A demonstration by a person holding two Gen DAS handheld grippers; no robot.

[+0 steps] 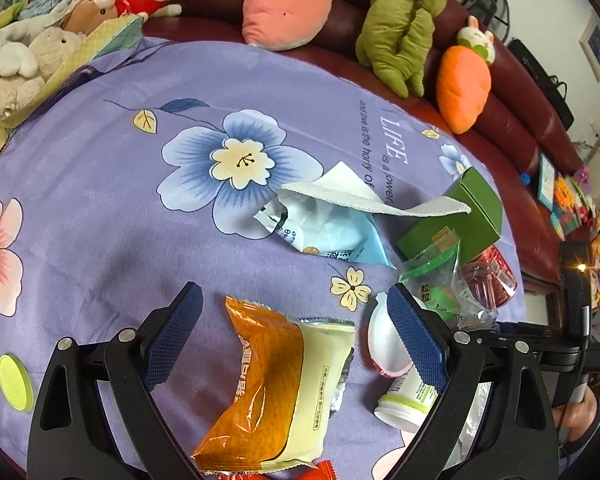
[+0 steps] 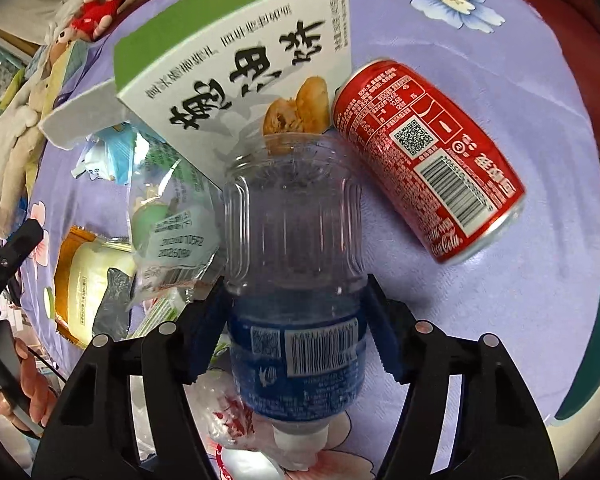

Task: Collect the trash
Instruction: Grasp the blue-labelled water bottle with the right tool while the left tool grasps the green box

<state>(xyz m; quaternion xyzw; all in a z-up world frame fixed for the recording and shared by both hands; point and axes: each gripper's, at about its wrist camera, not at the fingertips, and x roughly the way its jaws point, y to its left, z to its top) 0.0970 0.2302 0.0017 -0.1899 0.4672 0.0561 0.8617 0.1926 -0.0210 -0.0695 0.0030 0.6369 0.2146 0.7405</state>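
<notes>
Right gripper [image 2: 296,344]: your jaws sit either side of the clear plastic bottle [image 2: 294,248], blue pads against the labelled band; you look to be holding it, though the pads' full contact is partly hidden behind the bottle's curve.
Bottle, place: lying on the purple flowered bedspread [image 2: 520,312], white cap toward you, base toward the green-and-white box [image 2: 236,72]; red cola can [image 2: 428,160] just beside its far end.
Bottle, handling: looks empty, so light. Thin ribbed wall, will buckle if you squeeze hard. Smooth and round, so it may roll or slip out. The label band is your best hold; the ribbed upper body is softer.
Left gripper [image 1: 296,340]: jaws wide, nothing between the pads but air above the orange-and-cream snack wrapper [image 1: 276,392].
Wrapper, handling: flat foil film, near weightless, crinkly and slippery. Take it across the narrow width or at a crimped end; expect it to fold, not resist.
White yogurt cup [image 1: 396,376]: on its side beside your right-hand pad; light, rigid enough, lid peeled, so possible residue.
Paper towel [image 1: 364,196]: soft, draped over the pale blue pouch [image 1: 332,232]; pinch anywhere.
Can, handling: stiff, light if empty, will roll.
</notes>
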